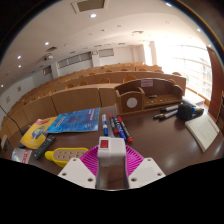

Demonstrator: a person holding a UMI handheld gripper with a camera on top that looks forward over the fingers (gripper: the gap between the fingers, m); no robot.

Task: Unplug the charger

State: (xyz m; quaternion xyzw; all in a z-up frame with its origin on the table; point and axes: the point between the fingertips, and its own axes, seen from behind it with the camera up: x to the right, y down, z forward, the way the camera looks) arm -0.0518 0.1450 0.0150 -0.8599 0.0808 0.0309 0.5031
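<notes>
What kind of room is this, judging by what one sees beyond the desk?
Probably a lecture hall: curved rows of wooden benches rise in tiers beyond the desk, and ceiling lights span a wide room. The gripper holds a white charger between its fingers.

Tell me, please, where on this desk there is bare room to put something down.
The gripper fingers are shut on the white charger. Bare desk lies beyond it, between the markers and the white paper. It is crowded on the other side: a blue book, a yellow item and a colourful packet.
</notes>
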